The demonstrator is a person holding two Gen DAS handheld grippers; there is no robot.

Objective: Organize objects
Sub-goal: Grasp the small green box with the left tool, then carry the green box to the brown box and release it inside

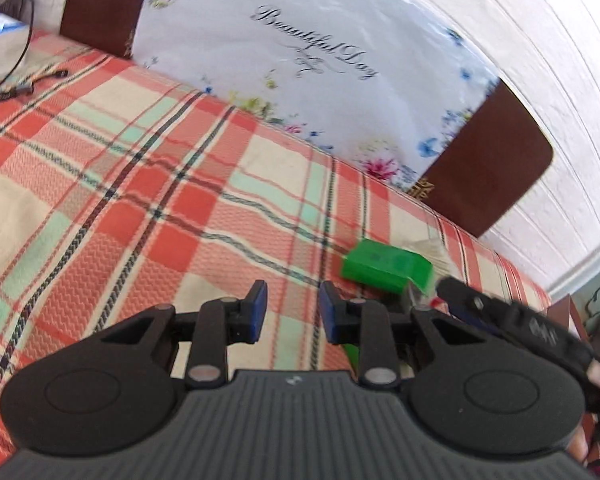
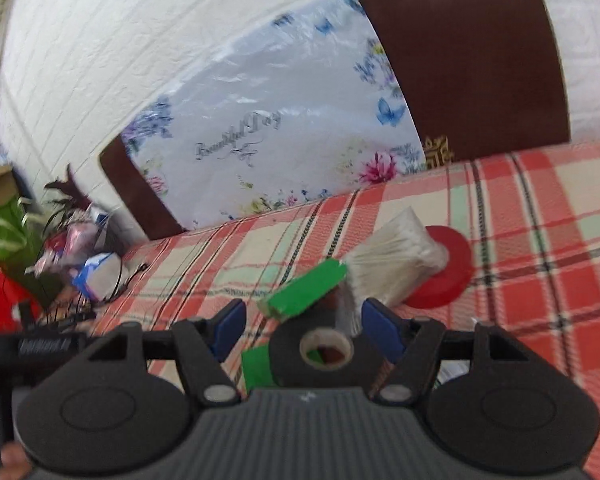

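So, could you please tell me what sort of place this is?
Probably a bedroom at home: a bed with a plaid sheet, a brown headboard draped with floral cloth, against a white wall.

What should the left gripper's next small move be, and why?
Likely swing the left gripper rightward toward the green rectangular box. Its narrowly parted jaws hold nothing, and the box lies on the red plaid cloth just ahead and right of its fingertips.

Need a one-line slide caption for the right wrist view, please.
Right gripper over a plaid bedspread, a black roll between its open jaws, green box just ahead.
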